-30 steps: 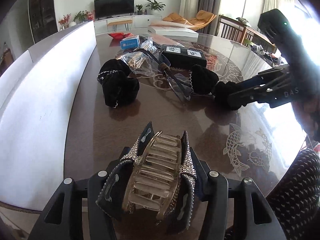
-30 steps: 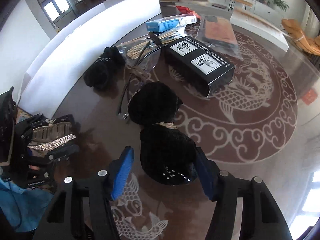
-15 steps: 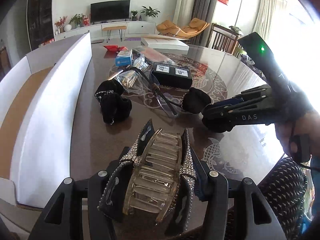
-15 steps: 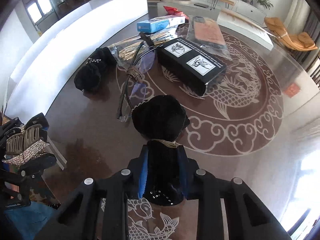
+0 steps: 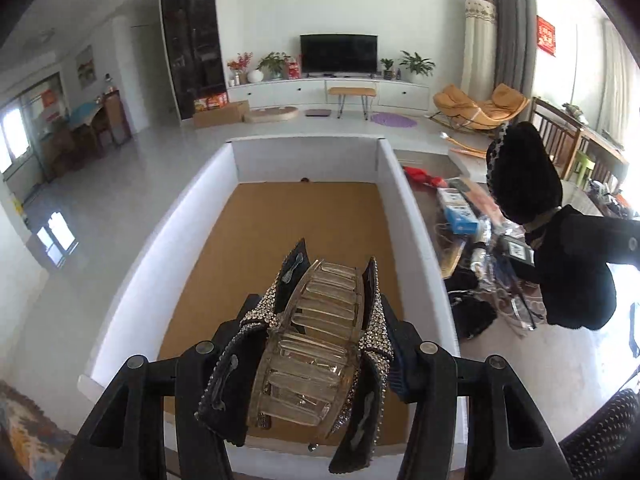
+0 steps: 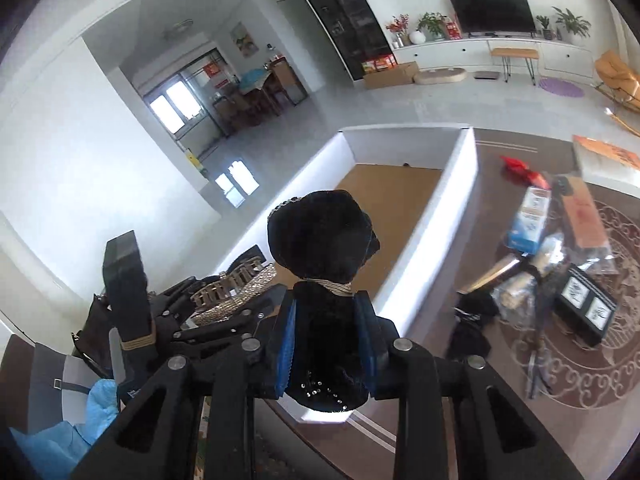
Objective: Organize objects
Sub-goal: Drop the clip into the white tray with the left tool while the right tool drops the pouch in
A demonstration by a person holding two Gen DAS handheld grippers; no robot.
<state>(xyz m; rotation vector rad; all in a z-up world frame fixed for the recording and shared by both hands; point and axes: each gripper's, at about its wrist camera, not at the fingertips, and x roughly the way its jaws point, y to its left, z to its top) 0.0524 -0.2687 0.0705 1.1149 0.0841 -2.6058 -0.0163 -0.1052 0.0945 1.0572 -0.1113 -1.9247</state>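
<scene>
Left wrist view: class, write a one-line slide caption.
Left gripper holds a rhinestone hair claw above the open white box.

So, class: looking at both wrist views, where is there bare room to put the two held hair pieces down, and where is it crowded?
The brown floor of the white box is bare between all its walls. On the table, the strip beside the box wall is free; further right it is crowded around the black carton and plastic bags.

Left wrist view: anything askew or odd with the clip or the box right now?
Nothing damaged or spilled. The rhinestone hair clip sits clamped between the left gripper fingers, over the white box, whose brown floor looks bare apart from a small dark speck at the far wall. The right gripper grips a black velvet hair bow.
</scene>
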